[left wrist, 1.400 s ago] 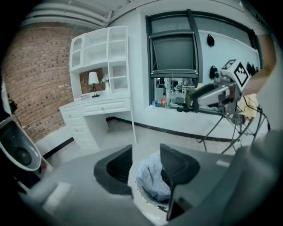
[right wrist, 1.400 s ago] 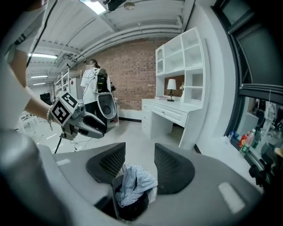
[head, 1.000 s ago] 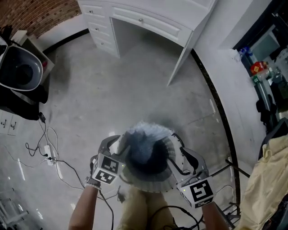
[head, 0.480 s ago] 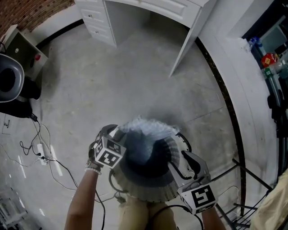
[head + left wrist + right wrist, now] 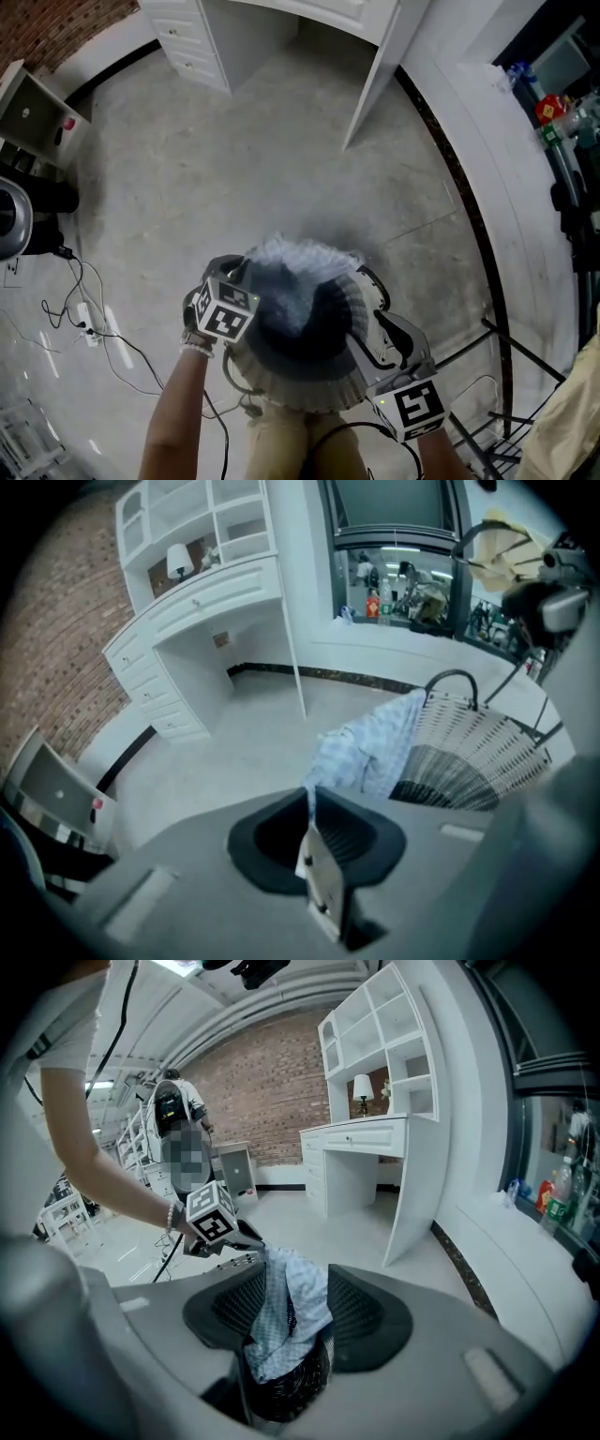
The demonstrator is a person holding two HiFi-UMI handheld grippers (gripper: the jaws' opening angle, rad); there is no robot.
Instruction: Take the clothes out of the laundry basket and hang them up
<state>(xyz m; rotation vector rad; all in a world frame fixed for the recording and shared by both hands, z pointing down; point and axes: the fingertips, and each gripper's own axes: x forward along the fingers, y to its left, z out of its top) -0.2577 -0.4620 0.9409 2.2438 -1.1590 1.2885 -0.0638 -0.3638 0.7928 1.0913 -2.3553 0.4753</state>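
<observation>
A woven laundry basket [image 5: 309, 384] stands on the floor below me, with a pale blue checked garment [image 5: 295, 267] heaped at its far rim. My left gripper [image 5: 248, 281] is at the basket's left rim. Its jaws have just been closing, and in the left gripper view this gripper [image 5: 309, 799] is shut on an edge of the garment [image 5: 366, 747], which trails to the basket [image 5: 469, 752]. My right gripper [image 5: 367, 309] is at the right rim. In its own view the right gripper [image 5: 286, 1307] stands open, and the garment [image 5: 281, 1321] hangs loose between its jaws above the basket [image 5: 291, 1387].
A white desk with drawers [image 5: 197, 47] stands at the far side. To the left are a small shelf unit [image 5: 37, 103] and cables with a power strip [image 5: 94, 323] on the concrete floor. A dark metal rack [image 5: 511, 375] stands at the right.
Both grippers have sunk to the basket's rim. The left gripper has tilted in toward the garment. The view has shifted, so the desk sits higher in the picture.
</observation>
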